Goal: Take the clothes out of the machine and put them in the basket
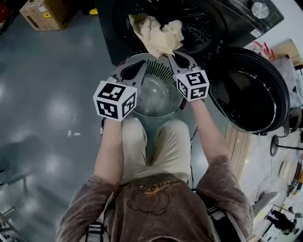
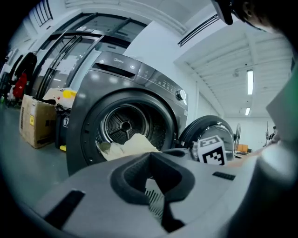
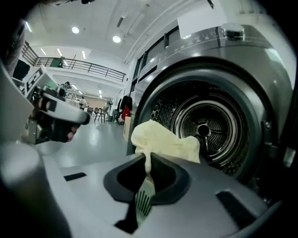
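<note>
A cream cloth (image 1: 156, 32) hangs bunched in front of the washing machine's open drum (image 1: 189, 23), and my right gripper (image 1: 171, 56) is shut on its lower edge. In the right gripper view the cloth (image 3: 163, 139) rises out of the closed right gripper (image 3: 148, 160), with the drum (image 3: 205, 130) behind it. My left gripper (image 1: 141, 64) is beside it on the left, shut with nothing in it, over the pale slotted basket (image 1: 161, 73). The left gripper view shows the left gripper (image 2: 150, 157) closed, and the cloth (image 2: 132, 144) at the drum mouth (image 2: 123, 125).
The machine's round door (image 1: 246, 92) stands open to the right. A cardboard box (image 1: 47, 12) sits on the grey floor at the far left. The person's legs are just behind the basket. Wooden boards and clutter lie along the right edge.
</note>
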`<state>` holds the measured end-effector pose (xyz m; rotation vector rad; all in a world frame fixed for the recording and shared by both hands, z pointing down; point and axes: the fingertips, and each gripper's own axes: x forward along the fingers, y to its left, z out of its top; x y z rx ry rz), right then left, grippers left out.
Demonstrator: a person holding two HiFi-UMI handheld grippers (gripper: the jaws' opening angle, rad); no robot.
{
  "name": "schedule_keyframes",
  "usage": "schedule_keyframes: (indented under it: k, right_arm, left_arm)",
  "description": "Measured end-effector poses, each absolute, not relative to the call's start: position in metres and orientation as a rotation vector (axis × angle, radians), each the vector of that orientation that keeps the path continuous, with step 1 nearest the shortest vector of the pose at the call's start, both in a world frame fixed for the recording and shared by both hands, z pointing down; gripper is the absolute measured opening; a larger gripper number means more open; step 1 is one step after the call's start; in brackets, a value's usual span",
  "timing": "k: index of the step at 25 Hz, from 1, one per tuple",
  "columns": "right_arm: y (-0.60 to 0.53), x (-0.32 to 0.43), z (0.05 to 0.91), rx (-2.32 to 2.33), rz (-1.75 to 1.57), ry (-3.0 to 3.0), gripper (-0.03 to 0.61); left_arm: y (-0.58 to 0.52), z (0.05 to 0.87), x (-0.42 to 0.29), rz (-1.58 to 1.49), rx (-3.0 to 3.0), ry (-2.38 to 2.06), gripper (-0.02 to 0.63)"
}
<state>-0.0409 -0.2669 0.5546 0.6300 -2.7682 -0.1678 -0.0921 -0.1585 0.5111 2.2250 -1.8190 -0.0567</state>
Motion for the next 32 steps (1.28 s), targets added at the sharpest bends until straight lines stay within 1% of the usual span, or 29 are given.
schedule_keyframes:
  k: [7, 14, 20, 21, 23, 25, 29, 32]
  right_arm:
    - [-0.202, -0.001, 0.571, 0.543, -0.088, -2.766, 0.011]
    - [-0.141, 0.004, 0.596, 0.345, 0.011, -2.745, 0.011]
    - [-0.127, 0.006, 0.604, 0.336, 0.015, -2.732, 0.020]
    - [-0.128, 0.006, 0.604, 0.346, 0.011, -2.734, 0.032]
    - [-0.130, 0.007, 0.601, 0.354, 0.027, -2.750, 0.108]
    - [-0.135, 0.007, 0.597, 0.367, 0.044, -2.774, 0.169]
    - [-0.159, -0.004, 0.588, 0.407, 0.057, -2.810, 0.201]
    - [-0.188, -0.025, 0.586, 0.442, 0.068, -2.810, 0.262]
  left_arm:
    - [-0.157, 0.507, -0.088, -0.065, 2.225, -1.842, 0.008]
    - [-0.152, 0.505, -0.088, -0.057, 2.229, -1.869, 0.008]
    - [-0.146, 0.508, -0.087, -0.055, 2.213, -1.878, 0.008]
    - [-0.146, 0.508, -0.086, -0.055, 2.214, -1.880, 0.008]
    - [-0.147, 0.508, -0.083, -0.042, 2.220, -1.880, 0.008]
    - [-0.147, 0.507, -0.080, -0.036, 2.225, -1.877, 0.008]
    - [-0.148, 0.506, -0.079, -0.033, 2.227, -1.879, 0.008]
    - [-0.147, 0.507, -0.082, -0.029, 2.219, -1.884, 0.008]
